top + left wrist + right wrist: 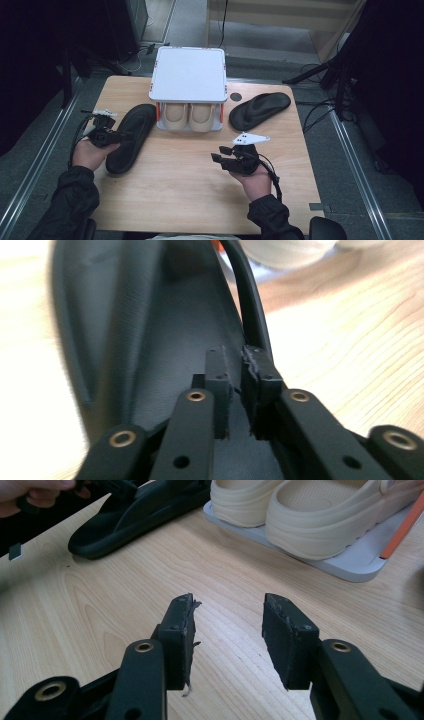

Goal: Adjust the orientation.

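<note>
My left gripper [111, 134] is clamped on the edge of the black slipper [128, 137] lying at the table's [175, 190] left, beside the white shoe rack [188, 75]. My right gripper [225, 154] hangs unclenched over bare wood, holding nothing. The second black slipper [260, 110] lies right of the rack; beige clogs [189, 116] sit on its lower shelf.
</note>
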The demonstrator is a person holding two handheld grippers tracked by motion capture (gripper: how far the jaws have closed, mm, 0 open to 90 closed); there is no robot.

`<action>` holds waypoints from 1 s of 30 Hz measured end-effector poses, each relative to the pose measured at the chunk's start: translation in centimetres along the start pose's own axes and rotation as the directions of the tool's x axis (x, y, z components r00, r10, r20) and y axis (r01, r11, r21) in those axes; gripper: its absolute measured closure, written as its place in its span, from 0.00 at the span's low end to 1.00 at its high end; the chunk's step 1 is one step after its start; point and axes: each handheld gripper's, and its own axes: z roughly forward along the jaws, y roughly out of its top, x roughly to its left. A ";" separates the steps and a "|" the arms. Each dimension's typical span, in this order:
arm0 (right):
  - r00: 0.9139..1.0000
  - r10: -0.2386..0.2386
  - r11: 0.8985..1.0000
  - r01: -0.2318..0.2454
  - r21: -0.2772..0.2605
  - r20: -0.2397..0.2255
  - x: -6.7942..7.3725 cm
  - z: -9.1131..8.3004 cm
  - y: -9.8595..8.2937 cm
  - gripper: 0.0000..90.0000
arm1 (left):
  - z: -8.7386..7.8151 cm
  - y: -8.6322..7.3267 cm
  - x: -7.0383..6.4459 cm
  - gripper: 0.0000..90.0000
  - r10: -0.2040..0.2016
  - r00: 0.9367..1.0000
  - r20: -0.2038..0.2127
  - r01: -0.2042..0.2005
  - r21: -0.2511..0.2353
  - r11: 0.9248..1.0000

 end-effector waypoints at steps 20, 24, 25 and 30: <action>1.000 0.012 1.000 -0.012 -0.005 0.022 -0.1 -0.7 -0.5 0.63 | -0.1 1.5 2.6 0.49 0.015 0.993 -0.115 -0.018 -0.026 1.000; 0.999 0.020 1.000 -0.020 -0.008 0.033 -0.2 -1.0 -0.8 0.63 | 0.8 1.8 3.1 0.49 0.011 0.994 -0.110 -0.013 -0.018 1.000; 0.999 0.021 1.000 -0.021 -0.009 0.035 -0.2 -1.1 -0.8 0.63 | 1.0 1.8 3.2 0.49 0.006 0.994 -0.107 -0.008 -0.018 1.000; 0.998 0.034 0.999 -0.033 -0.013 0.050 -0.4 -1.5 -1.1 0.63 | 2.2 2.0 3.4 0.51 0.009 0.996 -0.088 -0.009 -0.003 1.000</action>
